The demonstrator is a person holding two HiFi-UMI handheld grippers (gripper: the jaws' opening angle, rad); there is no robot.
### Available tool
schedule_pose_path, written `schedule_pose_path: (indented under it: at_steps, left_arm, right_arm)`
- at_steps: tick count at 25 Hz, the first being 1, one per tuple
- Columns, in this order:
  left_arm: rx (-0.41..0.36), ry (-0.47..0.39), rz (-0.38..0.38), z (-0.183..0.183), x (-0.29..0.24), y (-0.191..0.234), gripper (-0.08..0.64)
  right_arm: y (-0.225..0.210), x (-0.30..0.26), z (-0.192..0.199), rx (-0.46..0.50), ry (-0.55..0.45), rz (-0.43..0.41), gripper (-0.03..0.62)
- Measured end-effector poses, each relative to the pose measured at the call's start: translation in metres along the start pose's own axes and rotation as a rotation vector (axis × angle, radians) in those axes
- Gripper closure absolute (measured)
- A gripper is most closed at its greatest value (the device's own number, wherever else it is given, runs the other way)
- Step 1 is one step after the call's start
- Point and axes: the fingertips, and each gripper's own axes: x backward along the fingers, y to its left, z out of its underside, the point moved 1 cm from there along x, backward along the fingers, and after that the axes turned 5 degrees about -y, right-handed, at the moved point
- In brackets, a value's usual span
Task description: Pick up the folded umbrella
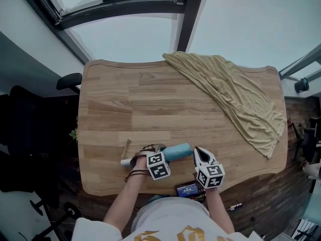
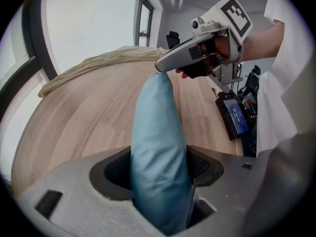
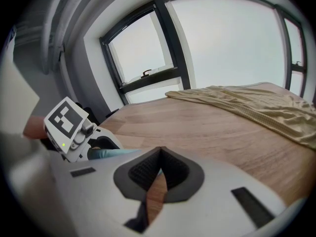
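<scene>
Straddling the folded umbrella [image 1: 178,151] on the table [image 1: 150,99]: left tongs [image 1: 152,152], wide apart.

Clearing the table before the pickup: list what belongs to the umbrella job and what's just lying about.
Job: folded umbrella; left gripper, open, straddling it.
Lying about: beige cloth; small blue-screen device; right gripper, shut and empty.

Left tongs [image 2: 160,164] wide, right tongs [image 3: 159,157] closed.

The left gripper [image 2: 159,174] straddles the blue folded umbrella [image 2: 155,122] on the tabletop [image 2: 79,122], jaws apart. The right gripper [image 2: 163,64] is at the umbrella's far tip. A beige cloth [image 2: 98,60] lies beyond.
</scene>
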Motion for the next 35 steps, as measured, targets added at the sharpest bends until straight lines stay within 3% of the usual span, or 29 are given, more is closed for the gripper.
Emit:
schedule_pose_path:
  at_steps: [5, 10, 35]
  left_arm:
    - [0.002, 0.064, -0.034, -0.001, -0.003, 0.002, 0.241]
    - [0.023, 0.015, -0.065, -0.001, -0.002, 0.003, 0.241]
    - [0.075, 0.048, -0.090, -0.004, -0.004, 0.003, 0.256]
  right_arm:
    - [0.001, 0.002, 0.001, -0.006, -0.006, -0.001, 0.583]
    - [-0.001, 0.002, -0.001, -0.002, -0.012, 0.006, 0.583]
    - [0.004, 0.023, 0.002, -0.024, -0.044, -0.021, 0.583]
